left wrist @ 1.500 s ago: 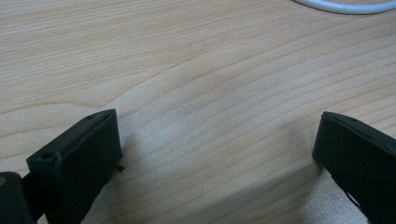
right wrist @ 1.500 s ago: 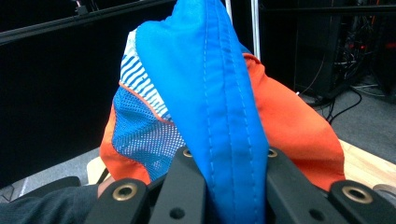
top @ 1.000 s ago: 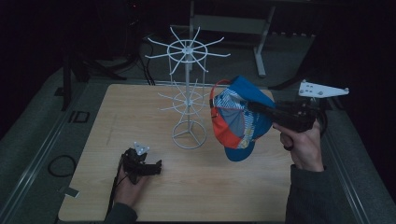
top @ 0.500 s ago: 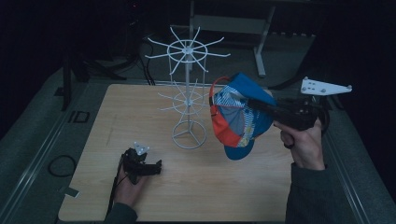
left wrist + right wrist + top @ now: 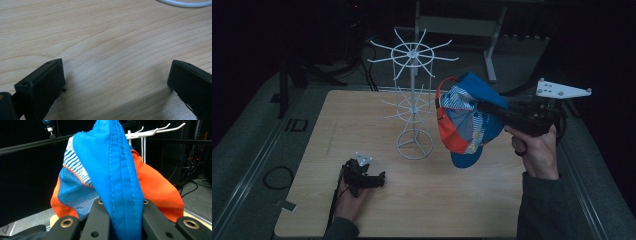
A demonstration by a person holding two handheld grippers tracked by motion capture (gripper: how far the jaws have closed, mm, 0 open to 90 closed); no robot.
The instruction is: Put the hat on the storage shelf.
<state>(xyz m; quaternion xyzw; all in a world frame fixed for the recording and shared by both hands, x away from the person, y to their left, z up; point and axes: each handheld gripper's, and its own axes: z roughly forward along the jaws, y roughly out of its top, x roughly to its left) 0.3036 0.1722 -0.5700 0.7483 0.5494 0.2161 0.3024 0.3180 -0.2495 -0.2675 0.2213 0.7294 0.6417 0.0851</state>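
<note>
A: Right tool [image 5: 484, 107] is up off the table [image 5: 462, 200], held level and pointing left, with the hand [image 5: 534, 150] wrapped round the grip from below and the forearm rising from the near right corner.

B: And it's got the cap [image 5: 467, 120]?

A: Yes, clenched on it. From the right gripper view both jaws pinch a blue seamed fold of the cap [image 5: 117, 170], with orange cloth and blue mesh bulging out on either side.

B: Where does the cap hang?

A: In the air over the right half of the table, just right of the white rack [image 5: 414, 100]. Its orange edge sits near the rack's lower ring of hooks; I can't tell whether they touch. The blue brim points down toward the table.

B: The rack itself?

A: Upright at the middle of the table, round wire foot, two tiers of hooks. In the right gripper view the hooks [image 5: 155, 131] peek out behind the cap.

B: Left side?

A: Left hand [image 5: 349, 197] lies low at the near left, resting on the table with the left tool [image 5: 379, 179] pointing right. It's released: in the left gripper view the two jaws stand wide apart with bare wood [image 5: 112, 50] between them. A curve of the rack's foot [image 5: 183, 3] shows at the far edge.
</note>
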